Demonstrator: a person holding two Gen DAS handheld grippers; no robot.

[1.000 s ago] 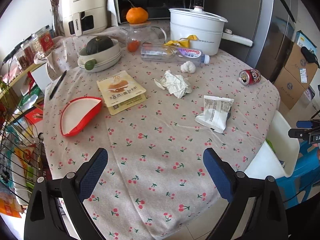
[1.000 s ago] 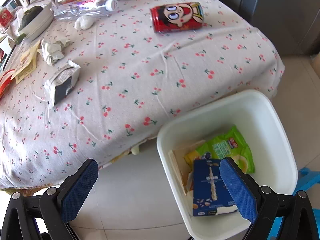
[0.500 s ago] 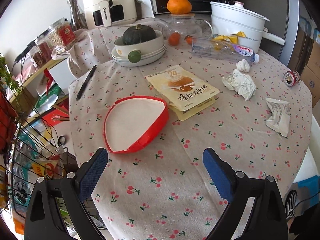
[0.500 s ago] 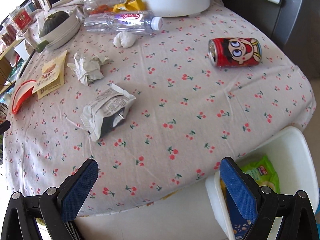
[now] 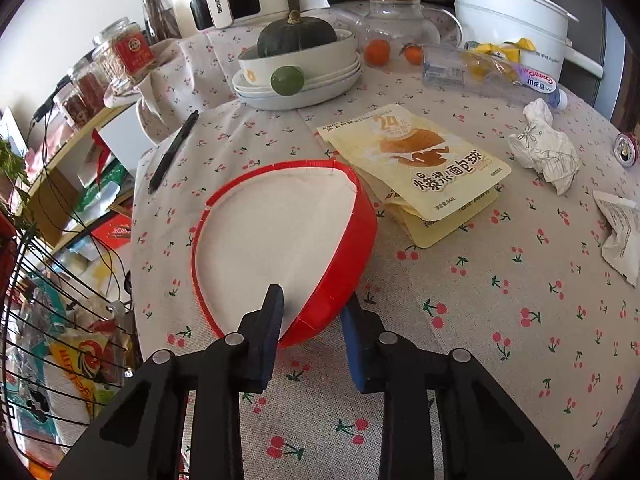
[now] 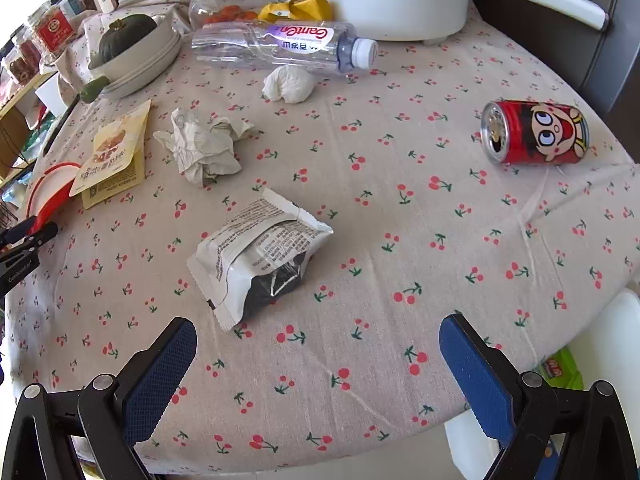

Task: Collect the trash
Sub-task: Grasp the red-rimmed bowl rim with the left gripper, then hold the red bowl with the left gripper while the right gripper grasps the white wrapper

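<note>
Now your left gripper (image 5: 310,312) tilts down, closing on the red box's (image 5: 280,236) rim at six o'clock. Inside looks white. Your right gripper (image 6: 318,344) hangs open, holding nothing.

The white plastic bin (image 6: 612,344) beside the cherry-print tablecloth (image 6: 400,240) is cut by the right wrist view's edge, its green wrapper (image 6: 560,368) mostly hidden. The small print on the white crumpled snack packet (image 6: 260,256) is unreadable.
</note>
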